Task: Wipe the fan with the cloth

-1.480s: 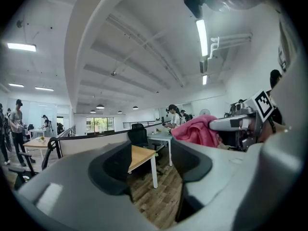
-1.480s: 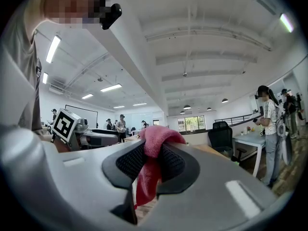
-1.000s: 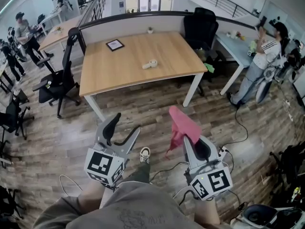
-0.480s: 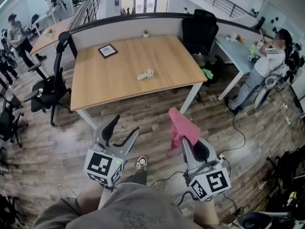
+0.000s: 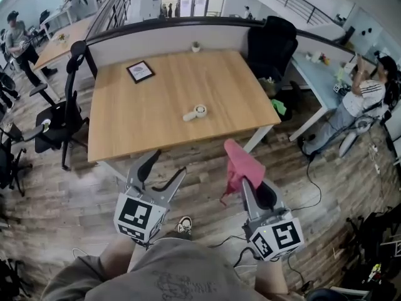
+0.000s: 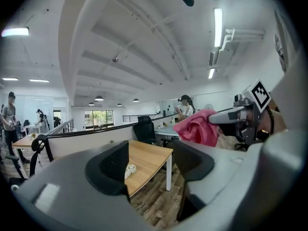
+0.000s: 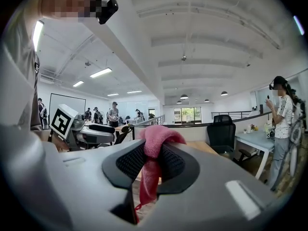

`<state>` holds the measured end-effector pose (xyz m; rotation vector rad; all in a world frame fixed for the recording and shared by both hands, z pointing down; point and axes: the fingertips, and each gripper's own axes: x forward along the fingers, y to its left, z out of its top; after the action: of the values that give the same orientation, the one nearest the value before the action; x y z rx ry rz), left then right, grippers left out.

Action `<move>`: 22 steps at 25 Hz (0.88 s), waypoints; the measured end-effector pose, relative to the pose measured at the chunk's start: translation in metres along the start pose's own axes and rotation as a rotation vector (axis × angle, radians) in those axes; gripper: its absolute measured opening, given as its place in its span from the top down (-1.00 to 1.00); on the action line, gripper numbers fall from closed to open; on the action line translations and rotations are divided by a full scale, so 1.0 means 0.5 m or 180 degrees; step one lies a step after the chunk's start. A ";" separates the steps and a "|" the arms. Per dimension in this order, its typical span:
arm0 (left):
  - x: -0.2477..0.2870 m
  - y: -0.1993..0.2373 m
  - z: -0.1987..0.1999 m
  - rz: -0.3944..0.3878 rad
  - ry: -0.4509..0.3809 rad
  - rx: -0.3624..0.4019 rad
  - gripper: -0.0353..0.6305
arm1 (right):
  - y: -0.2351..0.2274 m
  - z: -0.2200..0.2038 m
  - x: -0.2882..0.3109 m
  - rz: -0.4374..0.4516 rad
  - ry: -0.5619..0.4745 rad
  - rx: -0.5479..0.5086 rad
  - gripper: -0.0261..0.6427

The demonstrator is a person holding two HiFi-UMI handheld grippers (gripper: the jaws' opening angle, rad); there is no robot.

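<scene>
Nearer than a second ago, one rectangular wooden table (image 5: 144, 121) is seen in the head view. One small white round-headed fan (image 5: 195, 112) lies on it, well apart from both grippers.

Left gripper view: the left gripper (image 6: 151, 162) is held wide open, with nothing between its two black ribbed pads.

Right gripper view: the right gripper (image 7: 150, 160) is clamped on one soft, crumpled pink cloth (image 7: 155, 137), and a tail of the cloth hangs below.

Fan (image 5: 195, 112) on the table (image 5: 144, 133), frame (image 5: 140, 71) behind-left of it, chair (image 5: 59, 115) beside the table's left edge.
</scene>
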<state>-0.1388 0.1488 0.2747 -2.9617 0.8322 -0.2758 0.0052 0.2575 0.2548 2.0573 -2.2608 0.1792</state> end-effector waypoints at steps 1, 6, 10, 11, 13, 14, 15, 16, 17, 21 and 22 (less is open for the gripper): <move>0.014 0.017 -0.003 0.0000 0.0008 -0.0005 0.02 | -0.007 0.003 0.023 -0.0001 0.0007 -0.0008 0.70; 0.072 0.084 -0.006 0.0007 0.0041 0.0042 0.02 | -0.038 0.016 0.113 -0.0025 -0.0001 -0.0009 0.70; 0.100 0.110 -0.008 0.0010 0.0056 0.0011 0.02 | -0.057 0.018 0.155 -0.0023 0.0031 -0.0007 0.70; 0.105 0.115 -0.010 0.0006 0.0062 0.0004 0.02 | -0.062 0.018 0.164 -0.0028 0.0039 -0.0008 0.70; 0.116 0.124 -0.009 -0.0005 0.0072 0.0004 0.02 | -0.073 0.017 0.180 -0.0043 0.0056 -0.0004 0.70; 0.122 0.130 -0.008 -0.0001 0.0073 0.0001 0.02 | -0.079 0.017 0.188 -0.0048 0.0068 -0.0002 0.70; 0.128 0.138 -0.008 0.0013 0.0071 -0.0007 0.02 | -0.084 0.016 0.197 -0.0050 0.0081 -0.0001 0.70; 0.134 0.147 -0.009 0.0032 0.0068 -0.0017 0.02 | -0.090 0.015 0.206 -0.0048 0.0092 -0.0003 0.70; 0.142 0.156 -0.010 0.0051 0.0069 -0.0026 0.02 | -0.097 0.014 0.217 -0.0042 0.0099 -0.0006 0.70; 0.173 0.181 -0.016 0.0114 0.0109 -0.0028 0.02 | -0.122 0.008 0.261 0.0040 0.0109 -0.0014 0.70; 0.180 0.185 -0.018 0.0133 0.0120 -0.0028 0.02 | -0.127 0.007 0.274 0.0075 0.0110 -0.0014 0.70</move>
<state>-0.1122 0.0227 0.2883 -2.9517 0.9007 -0.3275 0.0555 0.1163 0.2723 2.0102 -2.2642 0.2093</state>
